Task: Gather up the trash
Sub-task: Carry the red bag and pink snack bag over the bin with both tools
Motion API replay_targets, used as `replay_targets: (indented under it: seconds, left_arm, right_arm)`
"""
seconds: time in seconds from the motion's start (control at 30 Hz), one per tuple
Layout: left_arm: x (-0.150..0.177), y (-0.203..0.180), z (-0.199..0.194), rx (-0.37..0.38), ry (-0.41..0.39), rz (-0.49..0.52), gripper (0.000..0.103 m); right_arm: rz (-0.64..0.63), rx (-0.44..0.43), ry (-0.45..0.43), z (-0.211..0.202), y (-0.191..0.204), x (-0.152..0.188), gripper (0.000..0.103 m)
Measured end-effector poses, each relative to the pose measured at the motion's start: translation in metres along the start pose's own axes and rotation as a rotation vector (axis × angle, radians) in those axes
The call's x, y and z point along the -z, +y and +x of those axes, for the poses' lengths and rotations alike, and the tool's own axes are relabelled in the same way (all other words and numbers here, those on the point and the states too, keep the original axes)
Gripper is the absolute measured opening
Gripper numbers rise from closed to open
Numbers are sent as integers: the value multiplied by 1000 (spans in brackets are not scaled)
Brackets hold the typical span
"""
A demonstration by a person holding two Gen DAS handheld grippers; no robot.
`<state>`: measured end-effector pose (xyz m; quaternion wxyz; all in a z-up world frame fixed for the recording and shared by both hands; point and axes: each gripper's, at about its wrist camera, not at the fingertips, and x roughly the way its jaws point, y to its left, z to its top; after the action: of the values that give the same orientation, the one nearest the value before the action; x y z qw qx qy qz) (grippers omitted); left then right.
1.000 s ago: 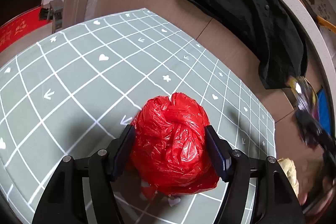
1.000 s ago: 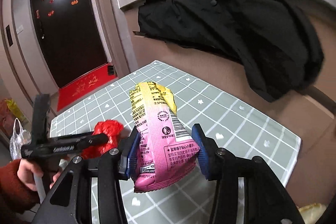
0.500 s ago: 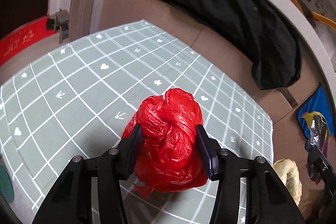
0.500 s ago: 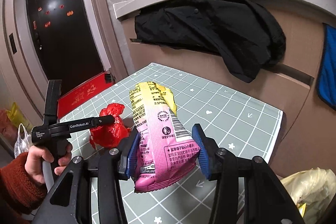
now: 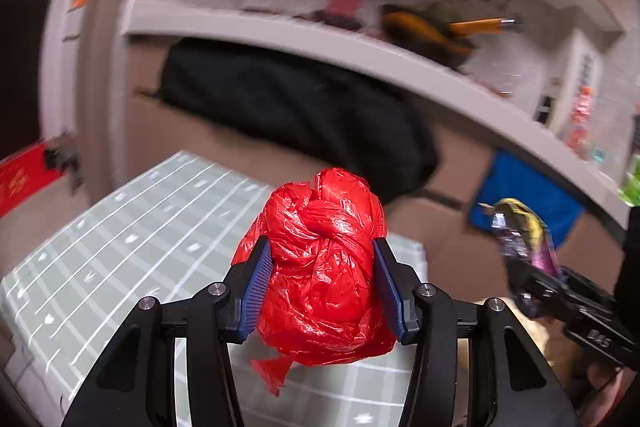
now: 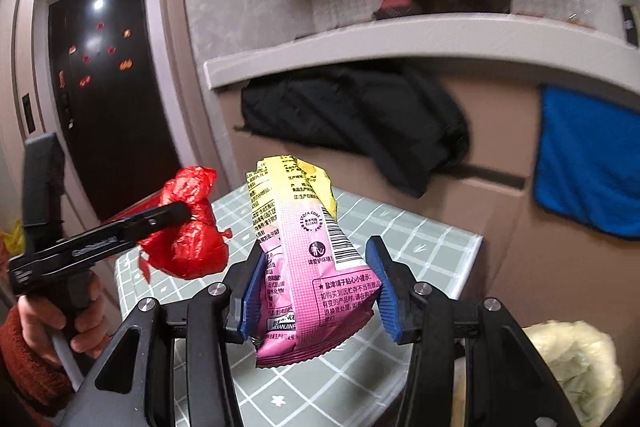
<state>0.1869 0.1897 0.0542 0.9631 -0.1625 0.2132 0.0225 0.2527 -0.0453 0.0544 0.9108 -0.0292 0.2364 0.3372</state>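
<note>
My left gripper (image 5: 322,287) is shut on a knotted red plastic bag (image 5: 324,267) and holds it in the air above the green grid tablecloth (image 5: 132,247). The red bag also shows in the right wrist view (image 6: 186,227), at the left. My right gripper (image 6: 316,291) is shut on a pink and yellow snack wrapper (image 6: 308,255), held upright above the table's right end (image 6: 420,251). The wrapper shows blurred at the right of the left wrist view (image 5: 524,235).
A black jacket (image 6: 360,119) hangs from a white shelf (image 6: 400,43) behind the table. A blue cloth (image 6: 588,159) hangs to its right. A pale yellow bag (image 6: 572,359) sits low beside the table's right edge. A dark door (image 6: 100,99) stands at the left.
Both grippers have risen and tipped upward with their loads. The red bag has come up off the tablecloth. The shelf and wall now fill more of both views.
</note>
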Motion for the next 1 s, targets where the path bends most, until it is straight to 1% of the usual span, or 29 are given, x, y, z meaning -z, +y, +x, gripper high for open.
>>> replay_targets:
  seconds: [0.13, 0.17, 0.23, 0.37, 0.47, 0.53, 0.6, 0.77, 0.87, 1.0]
  left_arm:
    - [-7, -51, -6, 108, -21, 45, 51]
    - [-8, -68, -6, 142, -26, 64, 51]
    - [-7, -93, -4, 185, -29, 97, 51]
    - [1, -152, 5, 286, -20, 159, 51]
    - [10, -187, 9, 346, -1, 189, 51]
    - [18, -205, 12, 376, 11, 202, 51]
    - [24, -221, 16, 395, 20, 213, 51]
    - [41, -248, 26, 411, 44, 252, 51]
    - [54, -257, 35, 399, 63, 260, 51]
    - [75, -259, 56, 367, 110, 252, 51]
  right_arm:
    - [12, 66, -61, -40, -20, -3, 45]
    - [17, 88, -76, -52, -26, -3, 45]
    - [32, 144, -104, -78, -41, -1, 45]
    - [50, 241, -137, -117, -67, 4, 45]
    - [76, 310, -150, -145, -88, 11, 46]
    - [94, 348, -156, -160, -101, 17, 46]
    - [110, 388, -159, -175, -112, 24, 46]
    - [137, 437, -150, -188, -133, 41, 46]
    - [155, 453, -137, -190, -143, 54, 46]
    - [188, 446, -97, -178, -159, 70, 46]
